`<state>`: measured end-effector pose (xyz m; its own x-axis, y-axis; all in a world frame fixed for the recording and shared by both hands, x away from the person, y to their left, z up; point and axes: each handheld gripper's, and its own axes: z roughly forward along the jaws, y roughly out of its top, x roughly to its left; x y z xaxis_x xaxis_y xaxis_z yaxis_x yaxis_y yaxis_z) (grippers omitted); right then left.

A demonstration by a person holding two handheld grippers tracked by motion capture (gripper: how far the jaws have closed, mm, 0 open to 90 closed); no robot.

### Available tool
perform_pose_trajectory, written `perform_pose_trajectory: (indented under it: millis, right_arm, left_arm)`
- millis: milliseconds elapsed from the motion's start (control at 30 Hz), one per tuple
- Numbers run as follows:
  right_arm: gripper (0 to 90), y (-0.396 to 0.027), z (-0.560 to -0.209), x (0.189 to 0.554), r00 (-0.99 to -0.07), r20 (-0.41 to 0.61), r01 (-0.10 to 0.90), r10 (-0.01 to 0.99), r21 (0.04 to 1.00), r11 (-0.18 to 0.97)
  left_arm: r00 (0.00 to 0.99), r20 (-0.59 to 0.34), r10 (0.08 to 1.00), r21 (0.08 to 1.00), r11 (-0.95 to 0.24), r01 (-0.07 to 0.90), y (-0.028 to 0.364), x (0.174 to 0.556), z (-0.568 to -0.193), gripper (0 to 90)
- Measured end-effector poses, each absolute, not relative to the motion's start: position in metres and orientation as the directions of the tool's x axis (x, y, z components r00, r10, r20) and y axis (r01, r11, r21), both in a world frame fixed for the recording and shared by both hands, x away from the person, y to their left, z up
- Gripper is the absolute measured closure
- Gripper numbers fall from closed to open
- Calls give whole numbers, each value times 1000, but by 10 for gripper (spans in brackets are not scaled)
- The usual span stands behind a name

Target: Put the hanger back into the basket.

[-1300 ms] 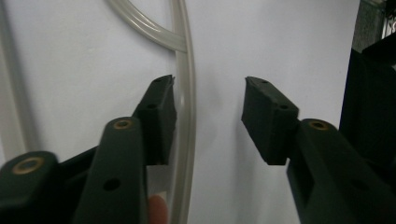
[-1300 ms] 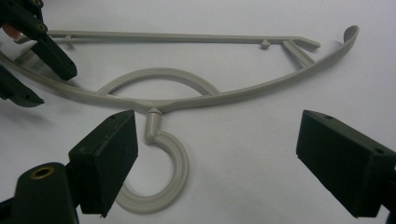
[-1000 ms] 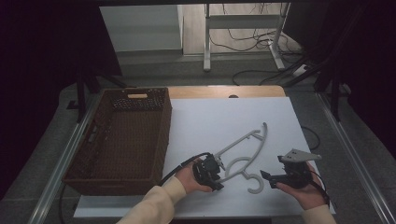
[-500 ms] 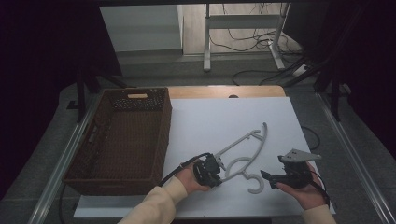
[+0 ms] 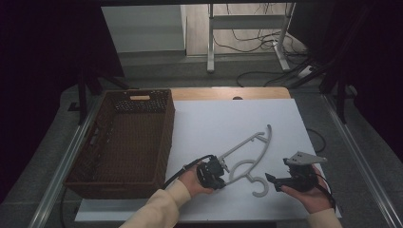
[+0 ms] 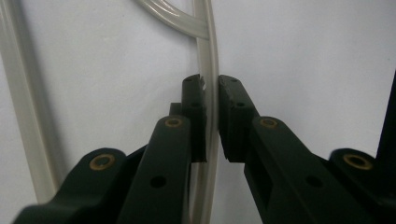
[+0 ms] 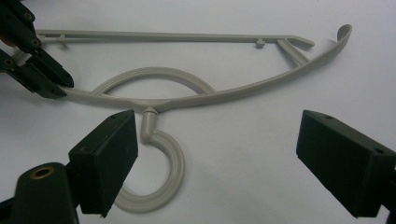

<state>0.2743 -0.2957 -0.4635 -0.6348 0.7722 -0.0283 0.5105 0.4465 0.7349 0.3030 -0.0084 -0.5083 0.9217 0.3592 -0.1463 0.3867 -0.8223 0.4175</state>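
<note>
A pale grey plastic hanger [image 5: 252,142] lies flat on the white board, its hook toward me. My left gripper [image 5: 223,172] is at the hanger's near left end. In the left gripper view its jaws [image 6: 211,88] have just been closing and now press on the thin curved arm of the hanger [image 6: 208,56]. My right gripper [image 5: 271,178] rests in a hand just right of the hook. Its jaws [image 7: 219,140] stand wide open with the hook and neck of the hanger [image 7: 201,100] in front of them, touching nothing. The left gripper [image 7: 46,81] also shows there, clamped on the arm.
A dark brown wicker basket [image 5: 123,137] stands along the left side of the white board [image 5: 214,118], close to my left forearm. A wooden table edge [image 5: 228,93] runs behind the board. Metal rails flank the table on both sides.
Both hands and the hanger stay where they were. The left gripper's jaws have narrowed onto the hanger's arm.
</note>
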Motion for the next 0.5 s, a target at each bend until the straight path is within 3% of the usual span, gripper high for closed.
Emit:
perform_pose_trajectory:
  millis: [233, 500]
  right_arm:
    - [131, -298, -462, 274, -623, -33, 508, 782, 743, 436]
    - [138, -323, -455, 276, -534, 15, 517, 845, 797, 312]
  left_arm:
    - [924, -146, 354, 422, -822, 382, -7, 303, -508, 820]
    - [925, -167, 342, 457, -804, 380, -1, 307, -501, 821]
